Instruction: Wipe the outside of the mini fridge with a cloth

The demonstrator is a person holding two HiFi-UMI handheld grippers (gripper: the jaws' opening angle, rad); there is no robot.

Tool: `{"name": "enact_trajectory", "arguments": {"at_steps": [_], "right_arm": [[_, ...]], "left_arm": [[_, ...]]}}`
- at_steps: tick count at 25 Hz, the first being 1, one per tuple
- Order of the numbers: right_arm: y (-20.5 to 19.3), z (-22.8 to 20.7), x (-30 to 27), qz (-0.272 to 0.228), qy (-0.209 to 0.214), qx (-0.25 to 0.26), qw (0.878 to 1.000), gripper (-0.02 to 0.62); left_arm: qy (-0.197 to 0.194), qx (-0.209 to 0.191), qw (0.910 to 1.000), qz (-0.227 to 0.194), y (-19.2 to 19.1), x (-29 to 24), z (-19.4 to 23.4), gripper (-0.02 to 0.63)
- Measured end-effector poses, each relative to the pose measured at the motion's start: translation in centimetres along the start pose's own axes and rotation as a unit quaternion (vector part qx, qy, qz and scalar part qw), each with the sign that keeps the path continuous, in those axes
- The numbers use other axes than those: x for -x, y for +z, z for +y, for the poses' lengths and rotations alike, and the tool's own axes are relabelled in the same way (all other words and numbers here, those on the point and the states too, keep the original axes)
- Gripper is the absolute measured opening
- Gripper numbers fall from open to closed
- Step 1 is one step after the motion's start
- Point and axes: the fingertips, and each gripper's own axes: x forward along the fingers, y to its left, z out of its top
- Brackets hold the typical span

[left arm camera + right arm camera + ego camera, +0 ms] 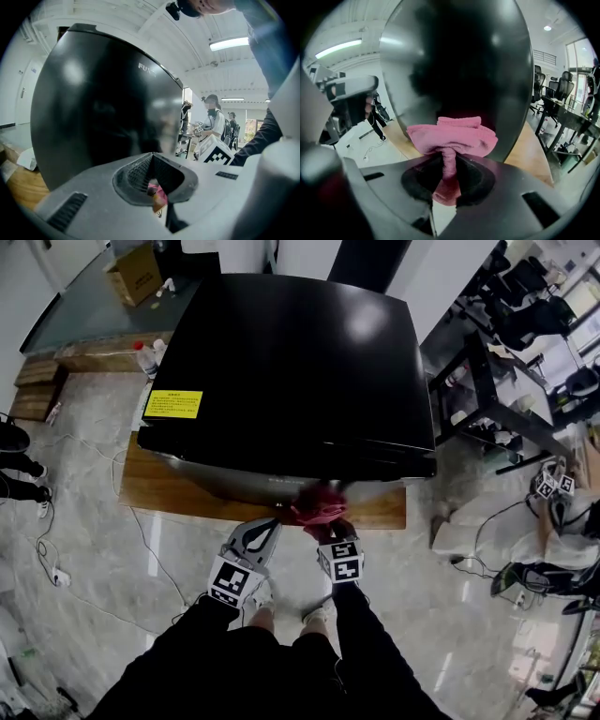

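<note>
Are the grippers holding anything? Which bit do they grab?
The right gripper pinches the pink cloth by a bunched-up fold; the rest spreads out in front. The left gripper holds nothing; its jaws are together.

mini fridge [291, 371] blocks ahead — open floor [84, 521] left, desk [487, 381] right

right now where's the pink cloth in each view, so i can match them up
Head view: the pink cloth is low centre, at the bottom of the mini fridge front, held by the right gripper.
Left gripper view: only a small pink patch shows low centre, past the closed jaws.
Right gripper view: it is in the centre, pinched in the jaws, against the fridge.
Shared landmark: the glossy black mini fridge.
</note>
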Motion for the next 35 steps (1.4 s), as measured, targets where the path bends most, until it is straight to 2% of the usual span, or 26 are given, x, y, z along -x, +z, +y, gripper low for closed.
{"name": "enact_trajectory", "arguments": {"at_steps": [5, 9, 13, 16, 23, 30, 35], "right_arm": [[7.5, 5.9, 8.0, -0.091, 0.019, 0.018, 0.996, 0.071], [15.1, 10.8, 13.6, -0.174, 0.047, 0.033, 0.983, 0.071], [21.3, 15.6, 16.6, -0.231, 0.081, 0.046, 0.969, 0.072], [24.2, 18.1, 16.7, -0.25, 0.095, 0.047, 0.962, 0.072], [27.0, 21.0, 13.1, -0.25, 0.109, 0.025, 0.962, 0.072], [27.8, 20.8, 11.1, -0.239, 0.103, 0.026, 0.965, 0.072], [26.8, 20.9, 9.6, -0.234, 0.094, 0.038, 0.967, 0.069]], "left_arm": [[0.008, 0.0, 0.9996, -0.027, 3.5, 4.2, 0.5, 0.006], [0.024, -0.004, 0.9982, -0.056, 7.3, 7.8, 1.3, 0.006], [0.049, -0.018, 0.9952, -0.082, 10.8, 11.7, 2.7, 0.006], [0.073, -0.026, 0.9921, -0.098, 12.7, 14.2, 4.3, 0.006], [0.105, -0.039, 0.9879, -0.108, 14.1, 17.4, 7.0, 0.006], [0.107, -0.03, 0.9877, -0.11, 14.0, 17.1, 8.8, 0.006], [0.103, -0.024, 0.989, -0.104, 13.1, 16.0, 9.7, 0.006]]}}
